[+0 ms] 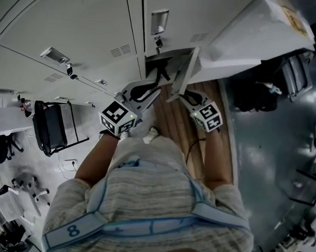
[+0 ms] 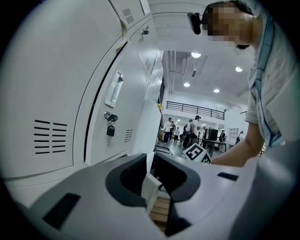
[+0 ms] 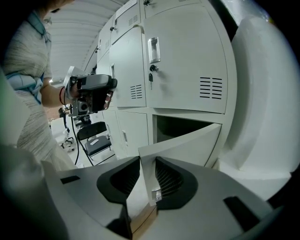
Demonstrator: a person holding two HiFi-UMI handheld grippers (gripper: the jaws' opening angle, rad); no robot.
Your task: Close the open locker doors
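At the bottom row of the lockers [image 1: 73,25], one locker door [image 1: 182,71] is standing open, swinging out over the wooden floor [image 1: 174,123] with its dark compartment showing behind it. The left gripper [image 1: 157,81] is reaching in from the left side, and in its own view its fingers [image 2: 133,176] are sitting close together, pinching the door's white edge. The right gripper [image 1: 186,98] is meeting the same door from the other side; in the right gripper view the door's edge [image 3: 145,183] is running straight down between the fingers [image 3: 171,180], which are pressing on both faces. Every neighbouring door is lying shut, one with a key [image 2: 110,130] hanging in its lock. A black chair [image 1: 51,126] is standing off to the left.
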